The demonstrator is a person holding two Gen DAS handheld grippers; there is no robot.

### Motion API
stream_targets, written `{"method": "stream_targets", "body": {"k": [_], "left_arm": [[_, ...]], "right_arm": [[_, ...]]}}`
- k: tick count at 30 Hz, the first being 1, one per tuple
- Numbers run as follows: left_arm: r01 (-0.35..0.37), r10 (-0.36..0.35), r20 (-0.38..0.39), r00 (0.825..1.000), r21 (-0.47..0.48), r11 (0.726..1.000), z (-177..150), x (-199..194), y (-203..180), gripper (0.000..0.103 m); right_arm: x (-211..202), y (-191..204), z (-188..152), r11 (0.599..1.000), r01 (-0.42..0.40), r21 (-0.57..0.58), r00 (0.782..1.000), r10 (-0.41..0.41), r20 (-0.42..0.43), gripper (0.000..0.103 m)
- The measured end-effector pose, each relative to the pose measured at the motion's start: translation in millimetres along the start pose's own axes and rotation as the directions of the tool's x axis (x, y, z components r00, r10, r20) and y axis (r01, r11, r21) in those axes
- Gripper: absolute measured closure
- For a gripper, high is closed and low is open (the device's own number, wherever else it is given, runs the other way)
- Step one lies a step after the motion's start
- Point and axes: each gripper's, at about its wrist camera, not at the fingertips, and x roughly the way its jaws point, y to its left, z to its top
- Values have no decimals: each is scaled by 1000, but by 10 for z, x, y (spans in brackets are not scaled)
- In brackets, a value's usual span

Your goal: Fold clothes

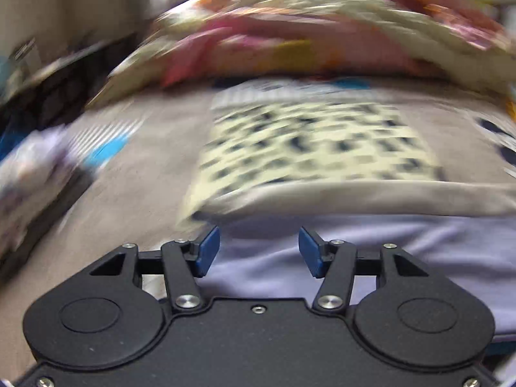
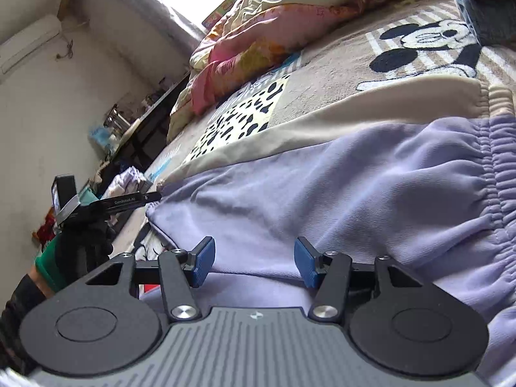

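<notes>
1. Bed blanket (image 2: 322, 74), tan w/ cartoon-mouse print; crumpled quilt (image 2: 258, 32) at far end.
2. Lilac garment (image 2: 354, 187) lies on blanket.
3. Left gripper (image 1: 259, 251) & right gripper (image 2: 254, 261): both released, over garment.
4. AC unit (image 2: 29, 42) on wall.

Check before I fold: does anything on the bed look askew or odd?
The purple pants lie rumpled, with creases near the elastic waistband. The quilt is heaped at the far side. Nothing looks spilled or damaged.

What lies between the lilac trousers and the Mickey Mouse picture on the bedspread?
In the right wrist view, a beige garment lies between the lilac trousers and the Mickey Mouse picture.
</notes>
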Motion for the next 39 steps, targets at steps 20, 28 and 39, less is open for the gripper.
{"method": "stream_targets", "body": {"k": [20, 28, 39], "left_arm": [[-104, 96, -41, 995, -313, 944, 378, 507, 512, 54], [-131, 103, -128, 986, -232, 964, 40, 517, 526, 48], [-146, 150, -67, 986, 57, 988, -295, -89, -75, 46]], "right_arm": [[-88, -231, 90, 991, -65, 117, 997, 61, 38, 46], [-183, -324, 133, 980, -93, 174, 993, 78, 91, 45], [-295, -412, 198, 970, -114, 215, 987, 86, 138, 40]]}}
